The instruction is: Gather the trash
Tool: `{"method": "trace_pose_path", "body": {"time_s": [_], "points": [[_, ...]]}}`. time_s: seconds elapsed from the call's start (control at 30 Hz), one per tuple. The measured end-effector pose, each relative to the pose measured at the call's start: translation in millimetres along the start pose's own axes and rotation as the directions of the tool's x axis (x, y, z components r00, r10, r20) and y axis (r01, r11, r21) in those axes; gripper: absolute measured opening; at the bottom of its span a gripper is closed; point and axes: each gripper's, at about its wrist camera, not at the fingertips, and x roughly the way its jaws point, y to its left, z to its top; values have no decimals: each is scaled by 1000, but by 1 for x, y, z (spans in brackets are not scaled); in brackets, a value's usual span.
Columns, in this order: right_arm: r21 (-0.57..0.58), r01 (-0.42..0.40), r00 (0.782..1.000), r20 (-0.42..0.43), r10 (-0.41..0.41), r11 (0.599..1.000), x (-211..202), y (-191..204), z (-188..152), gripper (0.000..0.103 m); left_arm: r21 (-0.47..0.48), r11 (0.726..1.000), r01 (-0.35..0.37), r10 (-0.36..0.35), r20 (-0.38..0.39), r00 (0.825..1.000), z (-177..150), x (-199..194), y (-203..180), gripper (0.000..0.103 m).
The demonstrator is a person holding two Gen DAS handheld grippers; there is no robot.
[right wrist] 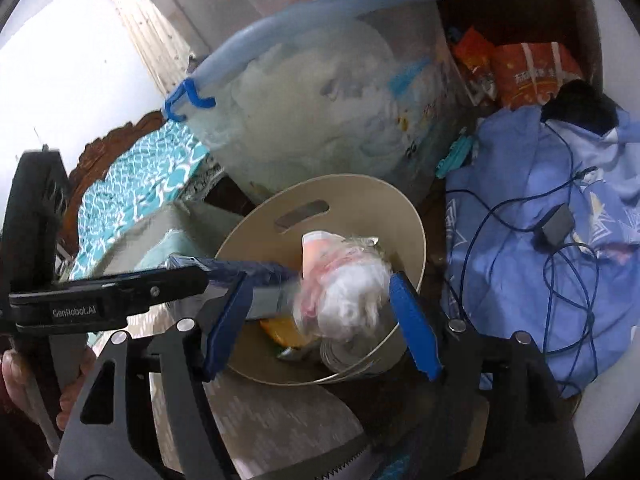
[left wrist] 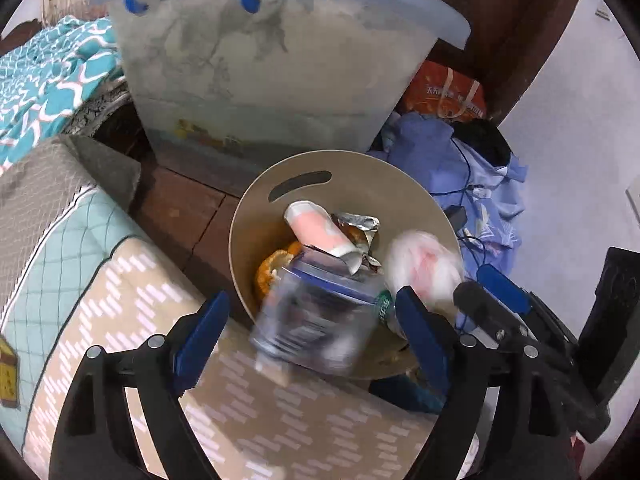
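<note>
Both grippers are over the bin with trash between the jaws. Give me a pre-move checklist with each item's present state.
1. Left gripper jaws open: ok.
2. Bottle clear of the left pads: ok, blurred as if dropping.
3. Right gripper jaws open: ok.
4. White wad free of the right pads: ok, blurred.
5. Both pieces over the bin: ok.
6. Both pieces landed inside: cannot tell.

The dark wooden floor (left wrist: 188, 216) in front of me carries the beige waste bin (left wrist: 256, 216), a large translucent storage tub (left wrist: 280, 80) behind it and a heap of blue cloth (right wrist: 532, 248) beside it. A patterned mattress (left wrist: 120, 280) borders it.
</note>
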Motion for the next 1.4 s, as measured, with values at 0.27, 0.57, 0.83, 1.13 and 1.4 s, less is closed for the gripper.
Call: {"method": "trace_pose_path", "body": {"time_s": [0.27, 0.57, 0.83, 1.13, 1.4], "points": [[16, -66, 997, 38, 65, 998, -23, 18, -8, 72, -79, 997, -17, 20, 37, 999, -72, -79, 64, 80], [-184, -275, 961, -78, 265, 944, -12, 143, -28, 71, -382, 856, -348, 408, 85, 909, -185, -227, 228, 81], [-395, -401, 912, -254, 321, 827, 35, 277, -75, 86, -863, 494, -102, 348, 89, 933, -272, -288, 440, 84], [-567, -354, 922, -347, 174, 744, 141, 377, -91, 93, -838, 543, 57, 218, 206, 954, -266, -253, 461, 83], [-541, -365, 888, -447, 109, 758, 165, 388, -108, 70, -818, 561, 126, 168, 262, 950, -257, -238, 449, 39]]}}
